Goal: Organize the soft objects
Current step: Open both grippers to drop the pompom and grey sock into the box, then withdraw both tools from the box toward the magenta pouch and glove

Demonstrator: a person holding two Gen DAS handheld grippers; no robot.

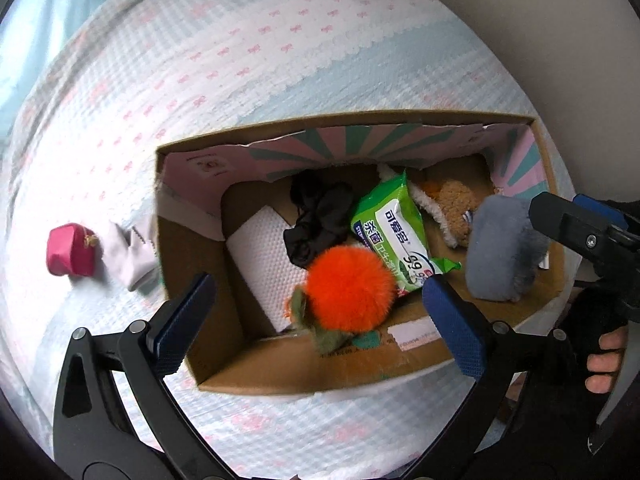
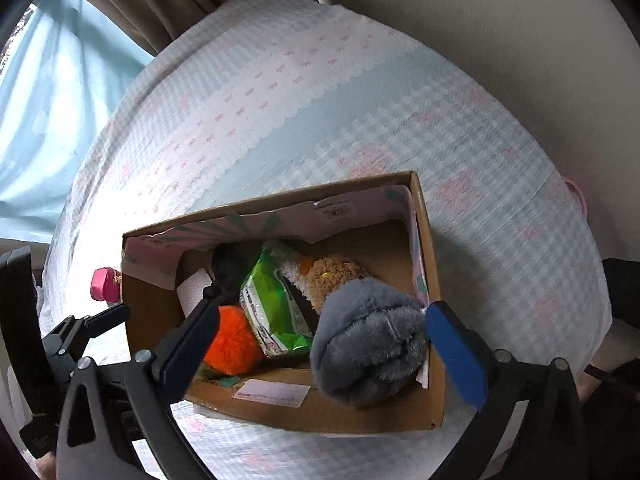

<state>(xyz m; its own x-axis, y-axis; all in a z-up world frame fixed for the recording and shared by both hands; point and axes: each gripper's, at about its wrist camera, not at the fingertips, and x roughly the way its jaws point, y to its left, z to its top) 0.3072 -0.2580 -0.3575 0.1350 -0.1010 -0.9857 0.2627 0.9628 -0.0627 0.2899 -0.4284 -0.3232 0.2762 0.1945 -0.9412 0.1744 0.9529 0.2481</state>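
Observation:
An open cardboard box (image 1: 400,119) lies on the bed. Inside it are an orange fluffy ball (image 1: 352,288), a green pack of wet wipes (image 1: 392,232), a black cloth (image 1: 320,216), a white paper roll (image 1: 264,252), a brown plush toy (image 1: 456,204) and a grey plush (image 1: 500,248). My left gripper (image 1: 316,294) hangs open over the box, with the orange ball below and between its fingers, untouched by the pads. My right gripper (image 2: 322,316) is open above the grey plush (image 2: 368,344), which rests in the box's right end close to the blue pad (image 2: 456,352).
A pink pouch (image 1: 70,250) and a pale folded cloth (image 1: 128,256) lie on the checked sheet (image 1: 240,60) left of the box. A blue curtain (image 2: 48,100) hangs beyond the bed. A person's gloved hand (image 1: 604,352) shows at the right edge.

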